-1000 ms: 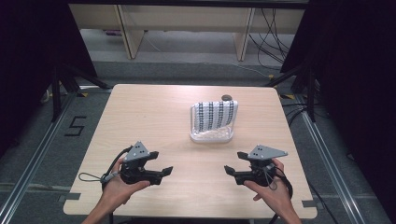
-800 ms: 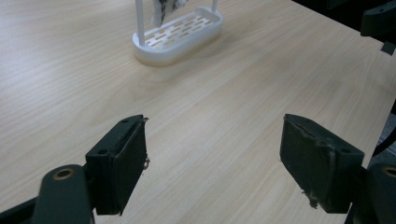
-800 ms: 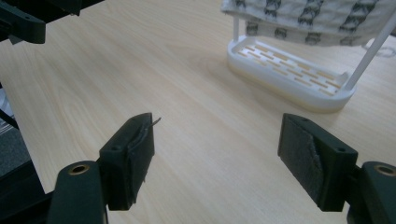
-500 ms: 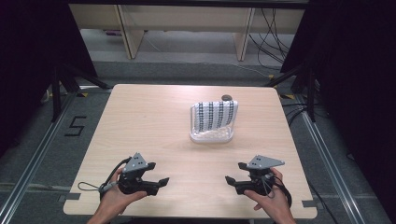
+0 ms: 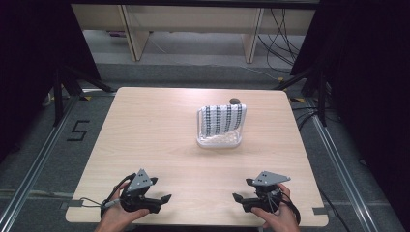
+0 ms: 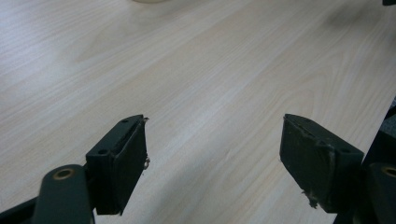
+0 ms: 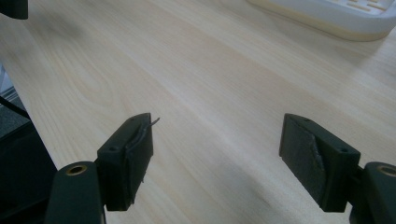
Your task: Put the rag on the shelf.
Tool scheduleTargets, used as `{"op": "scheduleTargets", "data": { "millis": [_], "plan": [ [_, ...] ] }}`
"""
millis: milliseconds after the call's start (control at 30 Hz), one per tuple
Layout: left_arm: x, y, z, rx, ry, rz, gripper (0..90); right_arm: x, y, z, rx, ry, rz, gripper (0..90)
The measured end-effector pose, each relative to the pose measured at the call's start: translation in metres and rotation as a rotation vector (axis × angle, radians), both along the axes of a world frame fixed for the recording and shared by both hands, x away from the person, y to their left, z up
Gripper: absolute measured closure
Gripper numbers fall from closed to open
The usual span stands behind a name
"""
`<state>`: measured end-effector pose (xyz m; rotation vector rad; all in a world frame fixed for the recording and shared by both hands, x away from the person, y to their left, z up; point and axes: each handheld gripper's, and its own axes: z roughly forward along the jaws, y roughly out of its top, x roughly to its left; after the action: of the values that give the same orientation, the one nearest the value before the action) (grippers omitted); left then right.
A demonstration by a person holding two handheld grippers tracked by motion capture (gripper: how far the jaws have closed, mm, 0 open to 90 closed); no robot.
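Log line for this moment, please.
left gripper: open, empty | right gripper: open, empty | both at near table edge | striped cloth: draped over white basket

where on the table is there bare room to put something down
Most of the table is bare: the whole left half, and the wide strip between the white basket and the two claws. The basket with the striped cloth over it crowds right of centre toward the far edge. The left claw and right claw take the near edge.

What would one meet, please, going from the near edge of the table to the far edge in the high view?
The two grippers, left and right, side by side → white basket with striped cloth draped over it → small dark object behind it.
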<state>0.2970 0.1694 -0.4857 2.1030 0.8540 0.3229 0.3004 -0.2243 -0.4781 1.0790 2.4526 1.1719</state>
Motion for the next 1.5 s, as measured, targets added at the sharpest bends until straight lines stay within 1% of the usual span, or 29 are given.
{"op": "scheduleTargets", "data": {
  "millis": [33,67,100,133,167,200,233,267,300,400,433,500,533,567,600,633,733,767,933,967,1000,1133,1167,1200,1233,1500],
  "plan": [
    [-0.001,-0.001,-0.001,-0.008,0.000,-0.003,22.6,-0.002,0.000,0.000,0.002,0.017,-0.012,26.1],
    [0.000,0.001,-0.002,0.007,0.003,-0.012,22.7,-0.001,-0.001,-0.001,-0.008,0.002,0.000,25.8],
    [-0.001,0.001,-0.003,0.016,0.003,-0.010,22.7,-0.002,-0.001,-0.002,-0.014,0.017,-0.010,25.8],
    [-0.001,0.002,-0.004,0.019,0.007,-0.011,22.6,-0.002,-0.002,-0.003,-0.017,-0.002,-0.002,25.8],
    [-0.002,0.001,-0.006,0.009,0.015,-0.011,22.7,-0.003,-0.002,-0.004,-0.016,0.006,-0.009,25.5],
    [-0.002,0.001,-0.007,0.021,0.014,-0.010,22.6,-0.004,-0.002,-0.005,-0.020,0.015,-0.011,25.3],
    [-0.003,0.001,-0.008,0.025,0.018,-0.006,22.6,-0.005,-0.002,-0.005,-0.007,0.021,-0.005,25.3],
    [-0.003,0.000,-0.010,0.022,0.026,-0.011,22.6,-0.006,-0.004,-0.005,-0.016,0.012,-0.011,25.3],
    [-0.004,-0.002,-0.011,0.011,0.030,-0.006,22.6,-0.006,-0.004,-0.006,-0.014,0.014,-0.013,25.2],
    [-0.003,-0.001,-0.012,0.029,0.029,-0.015,22.6,-0.008,-0.005,-0.007,-0.015,0.010,-0.017,24.9],
    [-0.003,-0.002,-0.012,0.022,0.032,-0.014,22.6,-0.008,-0.005,-0.008,-0.016,0.010,-0.013,24.7],
    [-0.003,-0.002,-0.013,0.028,0.030,-0.015,22.6,-0.008,-0.005,-0.009,-0.020,0.017,-0.014,24.7],
    [-0.003,-0.002,-0.012,0.032,0.033,-0.029,22.6,-0.010,-0.004,-0.009,-0.013,0.038,-0.028,24.7],
    [-0.003,-0.002,-0.013,0.026,0.033,-0.023,22.6,-0.010,-0.004,-0.009,-0.013,0.038,-0.028,24.7],
    [-0.004,-0.002,-0.013,0.029,0.034,-0.024,22.6,-0.008,-0.005,-0.010,-0.020,0.023,-0.013,24.6],
    [-0.004,-0.002,-0.013,0.031,0.035,-0.026,22.6,-0.007,-0.005,-0.010,-0.022,0.019,-0.005,24.6],
    [-0.003,-0.002,-0.013,0.027,0.035,-0.025,22.6,-0.007,-0.005,-0.010,-0.018,0.019,-0.009,24.6],
    [-0.003,-0.002,-0.013,0.029,0.031,-0.021,22.6,-0.009,-0.005,-0.009,-0.016,0.035,-0.030,24.6],
    [-0.003,-0.002,-0.014,0.030,0.039,-0.019,22.6,-0.009,-0.006,-0.009,-0.017,0.032,-0.028,24.6],
    [-0.003,-0.002,-0.014,0.030,0.036,-0.024,22.6,-0.008,-0.006,-0.010,-0.018,0.022,-0.019,24.6],
    [-0.002,-0.002,-0.014,0.040,0.035,-0.024,22.6,-0.008,-0.006,-0.010,-0.019,0.022,-0.018,24.6],
    [-0.003,-0.002,-0.014,0.038,0.037,-0.022,22.6,-0.008,-0.006,-0.009,-0.019,0.022,-0.017,24.6],
    [-0.003,-0.002,-0.014,0.037,0.037,-0.023,22.6,-0.008,-0.006,-0.010,-0.019,0.022,-0.017,24.6],
    [-0.004,-0.003,-0.014,0.018,0.043,-0.021,22.6,-0.008,-0.006,-0.009,-0.019,0.022,-0.017,24.6],
    [-0.003,-0.003,-0.014,0.029,0.042,-0.026,22.6,-0.008,-0.006,-0.009,-0.019,0.022,-0.017,24.6],
    [-0.002,-0.002,-0.014,0.034,0.038,-0.027,22.6,-0.007,-0.006,-0.009,-0.019,0.018,-0.016,24.6]
  ]
}}
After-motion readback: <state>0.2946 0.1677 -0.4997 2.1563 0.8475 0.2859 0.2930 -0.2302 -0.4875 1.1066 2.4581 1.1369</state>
